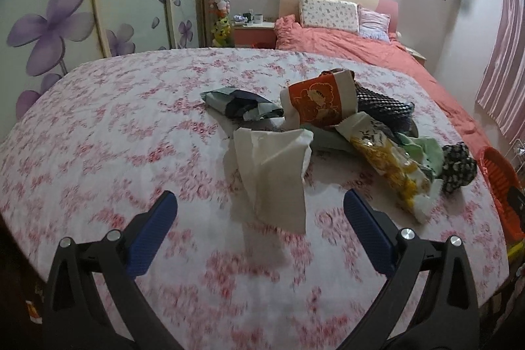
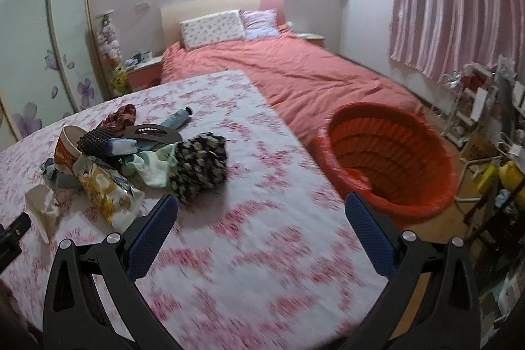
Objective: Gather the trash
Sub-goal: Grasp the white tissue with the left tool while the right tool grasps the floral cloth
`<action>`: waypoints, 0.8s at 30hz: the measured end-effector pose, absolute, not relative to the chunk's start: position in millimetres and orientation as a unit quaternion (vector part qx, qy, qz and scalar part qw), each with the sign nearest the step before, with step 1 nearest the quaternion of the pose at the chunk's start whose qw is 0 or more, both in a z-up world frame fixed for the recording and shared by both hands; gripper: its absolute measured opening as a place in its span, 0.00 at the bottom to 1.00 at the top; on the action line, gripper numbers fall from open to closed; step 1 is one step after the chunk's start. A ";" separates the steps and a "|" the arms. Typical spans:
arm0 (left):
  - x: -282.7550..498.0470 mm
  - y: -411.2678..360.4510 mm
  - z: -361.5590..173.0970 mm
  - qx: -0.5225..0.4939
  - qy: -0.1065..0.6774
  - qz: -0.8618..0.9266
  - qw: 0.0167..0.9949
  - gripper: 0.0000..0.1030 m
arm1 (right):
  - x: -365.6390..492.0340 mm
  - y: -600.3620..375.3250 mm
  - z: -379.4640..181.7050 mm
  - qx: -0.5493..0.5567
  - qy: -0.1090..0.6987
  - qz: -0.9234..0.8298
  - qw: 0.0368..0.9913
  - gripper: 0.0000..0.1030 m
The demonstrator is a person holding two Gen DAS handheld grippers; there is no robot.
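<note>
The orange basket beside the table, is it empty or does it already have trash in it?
Empty, as far as shown: the right wrist view looks into the orange basket and shows only bare ribbed walls; the very bottom is partly hidden.

A matt cotton-like cloth with pink floral print (image 1: 131, 127) is covering the desk. The white tissue (image 1: 272, 166) is looking soft, creased and papery. The orange paper cup (image 1: 315, 102) is showing a smooth printed skin, and the yellow snack wrapper (image 1: 390, 166) is glinting like glossy plastic film. The red basket (image 2: 390, 153) is showing ribbed, slightly shiny plastic. Each tool (image 1: 261, 202) (image 2: 261, 202) is wearing textured blue rubbery pads (image 1: 154, 235) on matt black plastic arms with bright metal rivets.
</note>
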State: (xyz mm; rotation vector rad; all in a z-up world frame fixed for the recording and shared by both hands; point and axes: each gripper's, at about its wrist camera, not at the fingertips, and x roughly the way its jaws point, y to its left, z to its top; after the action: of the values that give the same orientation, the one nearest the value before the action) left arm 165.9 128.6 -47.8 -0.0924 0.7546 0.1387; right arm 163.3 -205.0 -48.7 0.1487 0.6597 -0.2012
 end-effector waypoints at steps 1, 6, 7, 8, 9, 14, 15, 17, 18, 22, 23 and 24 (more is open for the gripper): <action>173.8 130.1 -50.6 -0.046 0.374 0.067 0.924 0.96 | 171.1 -203.1 -50.0 0.075 0.325 -0.096 0.938 0.98; 198.5 135.4 -60.8 -0.057 0.392 0.064 0.916 0.96 | 201.0 -197.0 -57.0 0.083 0.342 -0.084 0.932 0.98; 203.2 136.5 -62.4 -0.059 0.395 0.062 0.915 0.96 | 207.5 -194.9 -59.0 0.085 0.346 -0.080 0.931 0.98; 207.5 137.5 -63.5 -0.061 0.397 0.059 0.914 0.96 | 212.1 -193.2 -60.7 0.085 0.348 -0.078 0.930 0.98; 210.7 138.4 -64.5 -0.062 0.399 0.057 0.913 0.96 | 217.2 -191.3 -62.4 0.084 0.351 -0.077 0.930 0.98; 227.7 140.1 -73.5 -0.066 0.414 0.048 0.907 0.90 | 241.7 -187.9 -77.9 0.078 0.377 -0.072 0.920 0.97; 230.4 140.9 -75.9 -0.068 0.419 0.046 0.904 0.88 | 245.6 -188.5 -82.2 0.078 0.384 -0.071 0.917 0.96; 236.0 143.5 -82.9 -0.079 0.430 0.040 0.898 0.81 | 250.6 -189.4 -88.0 0.085 0.397 -0.063 0.912 0.90; 238.0 145.2 -86.0 -0.084 0.435 0.038 0.896 0.80 | 251.1 -190.3 -89.2 0.096 0.401 -0.054 0.909 0.88; 241.0 146.8 -88.0 -0.088 0.435 0.033 0.895 0.68 | 252.3 -190.9 -90.6 0.113 0.400 -0.042 0.909 0.74; 240.6 146.9 -87.8 -0.090 0.434 0.030 0.896 0.62 | 252.0 -190.4 -90.7 0.114 0.401 -0.038 0.908 0.68; 240.1 147.1 -87.7 -0.092 0.435 0.027 0.895 0.61 | 251.1 -189.4 -90.4 0.113 0.401 -0.033 0.908 0.65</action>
State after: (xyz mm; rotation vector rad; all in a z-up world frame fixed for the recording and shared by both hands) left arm 240.1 147.1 -87.7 -0.1915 0.9012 0.0550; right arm 251.1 -189.4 -90.4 0.2341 0.8280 -0.0681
